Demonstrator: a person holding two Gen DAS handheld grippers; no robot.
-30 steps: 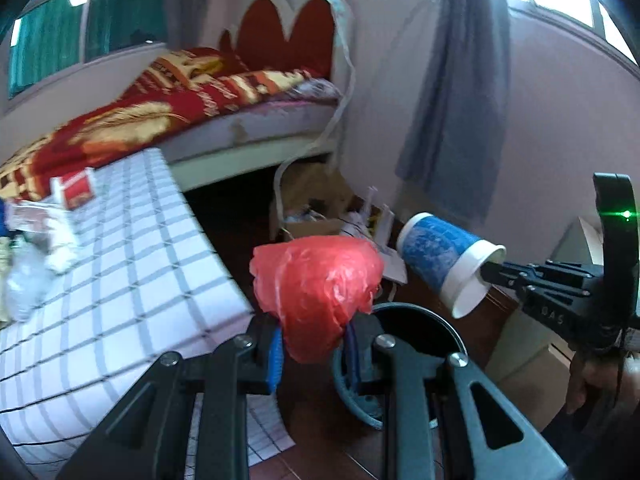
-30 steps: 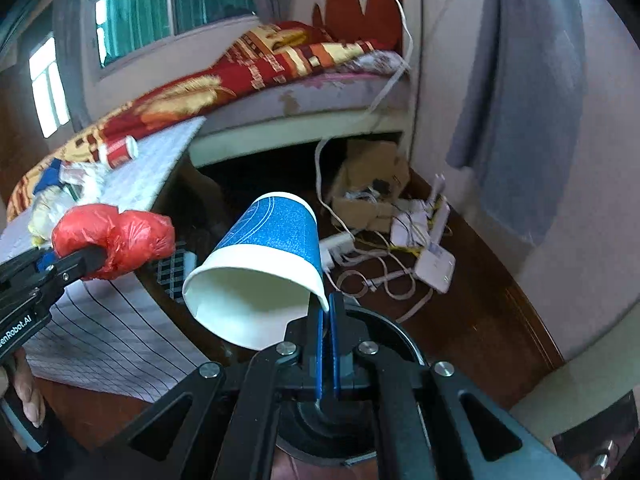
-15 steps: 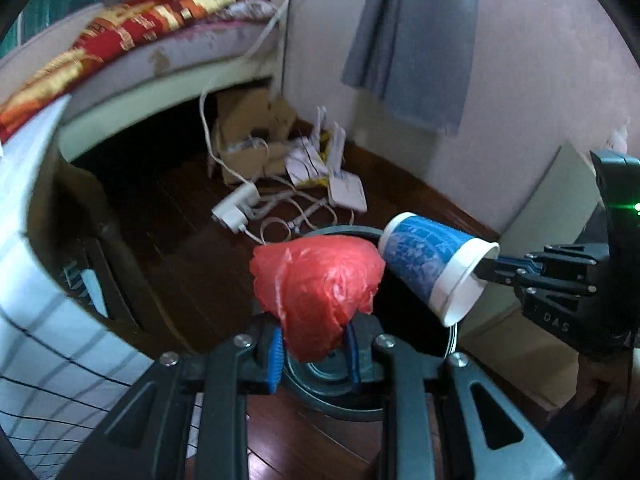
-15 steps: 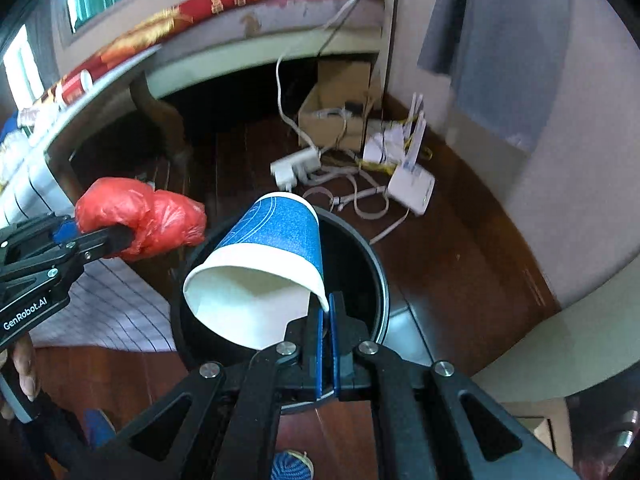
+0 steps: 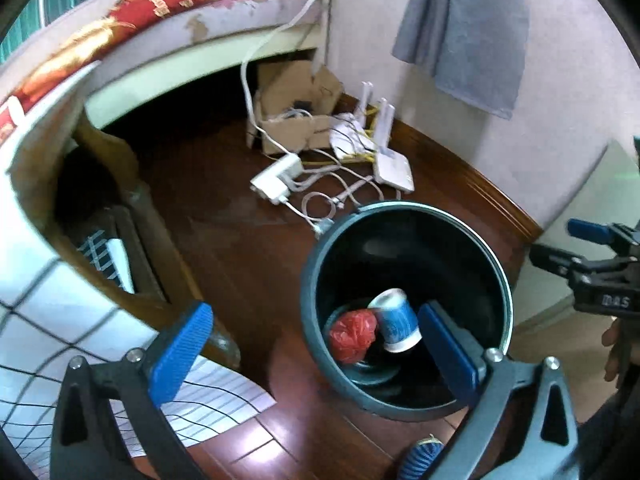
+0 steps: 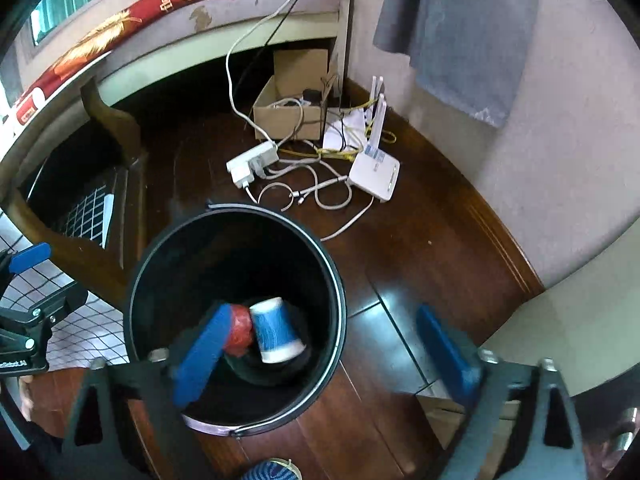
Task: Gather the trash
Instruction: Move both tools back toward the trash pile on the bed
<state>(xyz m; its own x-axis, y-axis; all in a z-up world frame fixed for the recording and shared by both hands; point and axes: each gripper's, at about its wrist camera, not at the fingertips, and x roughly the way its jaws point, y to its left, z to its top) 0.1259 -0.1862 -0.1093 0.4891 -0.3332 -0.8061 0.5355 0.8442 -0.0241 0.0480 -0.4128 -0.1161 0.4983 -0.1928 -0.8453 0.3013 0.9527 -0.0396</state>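
Observation:
A dark round bin [image 5: 404, 216] [image 6: 236, 216] stands on the wooden floor. At its bottom lie a crumpled red plastic bag [image 5: 354, 336] [image 6: 240, 334] and a blue paper cup [image 5: 396, 320] [image 6: 276, 330], side by side. My left gripper [image 5: 316, 354] hangs above the bin's near rim, its jaws opening wide with nothing between them. My right gripper [image 6: 326, 354] is over the bin's right rim, its jaws also opening and empty. The right gripper [image 5: 584, 256] shows at the right edge of the left wrist view, the left gripper [image 6: 28, 292] at the left edge of the right wrist view.
A table with a checked cloth [image 5: 48, 320] and a wooden leg [image 6: 116, 136] stands left of the bin. Behind it lie a power strip [image 6: 252, 162], cables, a white router [image 6: 374, 174] and a cardboard box [image 6: 292, 104]. A bed [image 5: 180, 12] and grey curtain [image 5: 464, 28] are at the back.
Both grippers sank over the bin and opened. The red bag left the left gripper and the blue cup left the right one; both now lie in the bin.

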